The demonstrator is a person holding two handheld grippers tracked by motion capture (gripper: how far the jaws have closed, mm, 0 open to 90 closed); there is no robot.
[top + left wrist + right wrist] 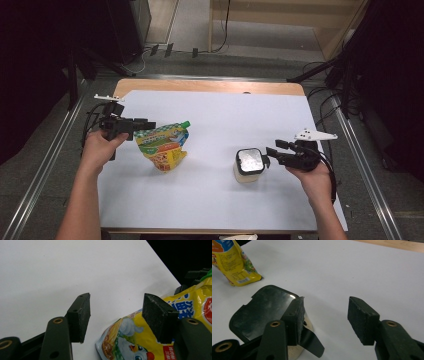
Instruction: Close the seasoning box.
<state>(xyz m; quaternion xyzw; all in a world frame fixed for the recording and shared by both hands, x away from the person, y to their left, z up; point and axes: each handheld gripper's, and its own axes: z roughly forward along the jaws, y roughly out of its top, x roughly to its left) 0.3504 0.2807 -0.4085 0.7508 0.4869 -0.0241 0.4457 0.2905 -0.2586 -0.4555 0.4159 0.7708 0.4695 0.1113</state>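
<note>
On the white sheet (215, 125) right of centre: foil-lidded cup (248, 165), right gripper (324, 315) jaws apart, nothing between them, one pad touching the lid tab. Pouch (162, 145) left, beside the left gripper (116, 312), jaws apart. Risk: snagged tab tips cup.

Black claws (145, 123), brass rivets, grey top plates, trailing cables, bare forearms

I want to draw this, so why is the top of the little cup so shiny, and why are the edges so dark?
High view: the cup's foil lid glares bright white under overhead light, and the room around the white table sinks into black. Right gripper view: the same lid looks dark, with one small bright glint. Left gripper view: the yellow pouch is sharp and glossy.
</note>
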